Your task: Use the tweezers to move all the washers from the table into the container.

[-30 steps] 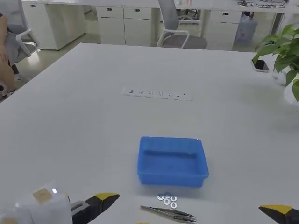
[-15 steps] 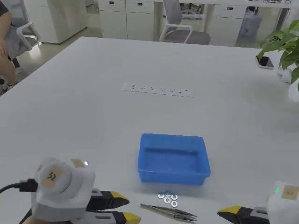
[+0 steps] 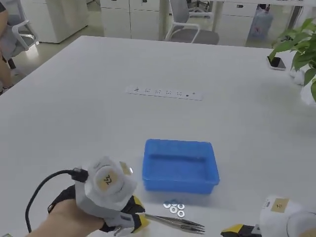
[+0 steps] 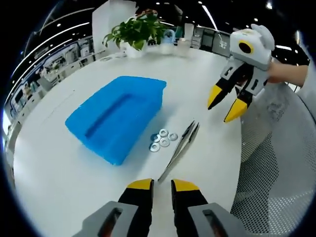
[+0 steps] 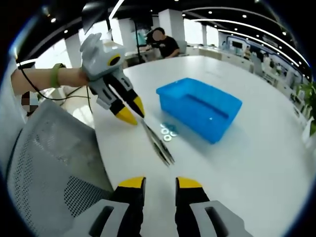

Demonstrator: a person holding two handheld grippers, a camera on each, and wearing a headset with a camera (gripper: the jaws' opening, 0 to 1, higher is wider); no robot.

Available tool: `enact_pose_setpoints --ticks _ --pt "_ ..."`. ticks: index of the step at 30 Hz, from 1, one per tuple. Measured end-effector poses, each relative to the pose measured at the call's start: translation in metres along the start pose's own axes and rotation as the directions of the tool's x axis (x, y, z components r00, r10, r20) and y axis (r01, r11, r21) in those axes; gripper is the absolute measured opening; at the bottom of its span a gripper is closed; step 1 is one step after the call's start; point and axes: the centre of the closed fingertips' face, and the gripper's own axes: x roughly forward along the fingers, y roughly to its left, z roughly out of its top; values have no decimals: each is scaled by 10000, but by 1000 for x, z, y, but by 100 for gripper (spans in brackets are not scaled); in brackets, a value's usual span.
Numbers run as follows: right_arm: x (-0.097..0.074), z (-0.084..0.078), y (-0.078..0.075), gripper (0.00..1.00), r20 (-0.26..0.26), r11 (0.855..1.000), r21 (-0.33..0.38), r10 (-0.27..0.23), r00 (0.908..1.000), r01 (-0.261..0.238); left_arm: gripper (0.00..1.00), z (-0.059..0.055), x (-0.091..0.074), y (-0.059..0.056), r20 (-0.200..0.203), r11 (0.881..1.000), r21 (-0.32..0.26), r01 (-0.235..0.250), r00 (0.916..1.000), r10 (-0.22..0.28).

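Observe left gripper (image 3: pixel 140 220) newly arrived at handle end of tweezers (image 3: pixel 178 223), left-front of container (image 3: pixel 178 183), jaws parted, empty; find washers (image 3: pixel 174 207) unmoved, just before container; note right gripper (image 3: pixel 231 231) right-front, released; expect tweezers pickup next.

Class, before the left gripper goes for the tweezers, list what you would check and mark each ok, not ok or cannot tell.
1. Tweezers lying free on the table: ok.
2. Left gripper jaws apart, just short of the tweezers' rear end: ok.
3. Right gripper open, clear of the tweezers: ok.
4. Washers clustered between tweezers and container: ok.
5. Container upright, top open: ok.
6. Exact washer count: cannot tell.
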Motion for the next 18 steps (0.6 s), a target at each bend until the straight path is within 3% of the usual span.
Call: enact_pose_setpoints --ticks 4,6,11,15,17,18 --pt "0 -1 2 21 79 9998 219 30 10000 -32 7 3 3 -2 -265 9951 990 -54 9996 81" --pt "0 -1 2 21 78 9997 229 29 10000 -31 3 4 5 -2 -371 9871 1597 -55 9992 116" --pt "1 -1 3 21 55 9999 90 83 10000 -84 0 5 8 -4 -473 9821 1882 2 9988 89" --pt "-1 4 3 22 242 9998 -57 189 9995 -188 0 3 4 -10 -868 9504 3108 137 9961 140" --pt "-1 6 4 22 310 9996 -141 243 9992 -238 0 5 -1 -16 -1073 9203 3894 371 9942 53" --pt "-1 8 4 22 359 9994 -230 248 9990 -240 0 6 -4 -18 -1100 9145 4032 339 9939 116"
